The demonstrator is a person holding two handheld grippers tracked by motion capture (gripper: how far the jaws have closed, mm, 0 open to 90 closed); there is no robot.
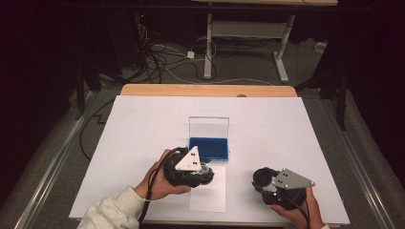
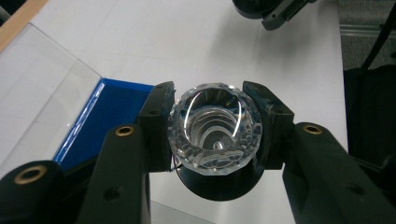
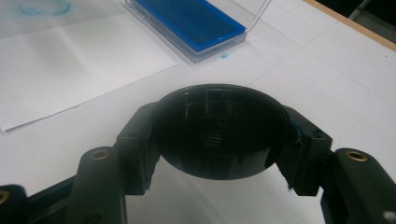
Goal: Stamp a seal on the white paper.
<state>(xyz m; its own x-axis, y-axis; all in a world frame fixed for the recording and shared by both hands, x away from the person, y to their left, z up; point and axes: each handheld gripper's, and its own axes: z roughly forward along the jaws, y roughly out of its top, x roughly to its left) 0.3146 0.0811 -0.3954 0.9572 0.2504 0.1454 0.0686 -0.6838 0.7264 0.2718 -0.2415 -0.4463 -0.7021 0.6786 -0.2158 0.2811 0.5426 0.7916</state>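
From the high view, the left claw (image 1: 203, 168) sits near the middle of the white surface (image 1: 143, 124), a little toward the near edge, gripped in the person's left hand (image 1: 160, 181). It lies just in front of the blue ink pad (image 1: 208, 148), whose clear lid (image 1: 208, 126) stands upright behind it. Under the claw lies a sheet of paper (image 1: 208, 193) reaching to the near edge. The right claw (image 1: 261, 179) rests close to the near edge, toward the right corner, well apart from the left one.

In the left gripper view, the left claw (image 2: 212, 135) is clamped on a faceted clear glass stamp (image 2: 214, 133), a jaw pressing each side. A black round base (image 2: 217, 186) shows beneath the glass. The blue ink pad (image 2: 105, 116) lies just beside the left jaw.

In the right gripper view, the right claw (image 3: 219, 140) is closed around a black round cap (image 3: 219, 130), both jaws tight on its rim, held above the white surface. The ink pad (image 3: 187, 21) lies farther off, with the paper (image 3: 70, 60) beside it, bearing a faint blue ring (image 3: 45, 7).
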